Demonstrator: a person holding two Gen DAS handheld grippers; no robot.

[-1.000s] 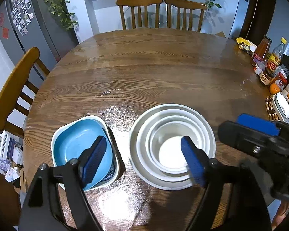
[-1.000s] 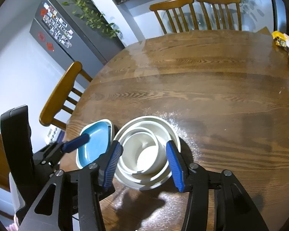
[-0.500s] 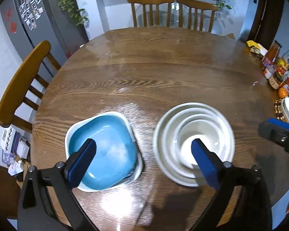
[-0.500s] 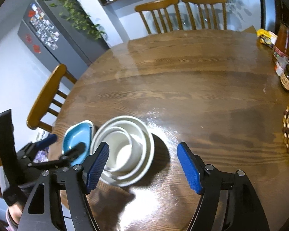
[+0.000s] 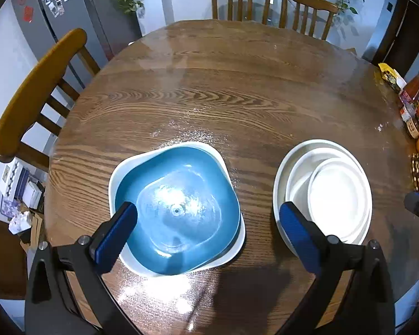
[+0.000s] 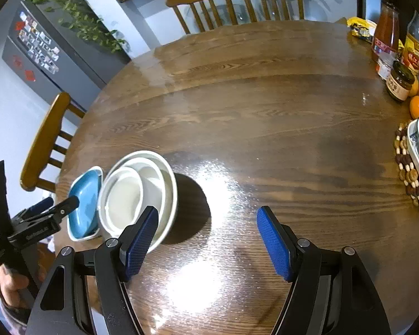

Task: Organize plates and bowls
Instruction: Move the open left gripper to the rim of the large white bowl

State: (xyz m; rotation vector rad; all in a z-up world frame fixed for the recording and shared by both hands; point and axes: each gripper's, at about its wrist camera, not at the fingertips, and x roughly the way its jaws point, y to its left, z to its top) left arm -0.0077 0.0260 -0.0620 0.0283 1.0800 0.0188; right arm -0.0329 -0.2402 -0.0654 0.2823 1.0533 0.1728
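A round wooden table (image 5: 223, 89) fills both views, w/ wooden chairs (image 5: 30, 97) set around its far and left edges. Near the front-left edge, a stack of round white bowls (image 5: 324, 192) is seen (three nested, smallest on top). Just beside it, apart by a thin gap, a blue square dish (image 5: 178, 209) is nested in a white square one. The left gripper (image 5: 206, 234) is held over the blue dish w/ fingers spread wide; nothing is gripped, and one blue pad (image 5: 116, 237) overlaps the dish's rim in the left wrist view. The right gripper (image 6: 208, 244) is held over bare tabletop, right of the white stack, fingers apart and empty. Jars & bottles (image 6: 396, 55) are crowded along the right edge.
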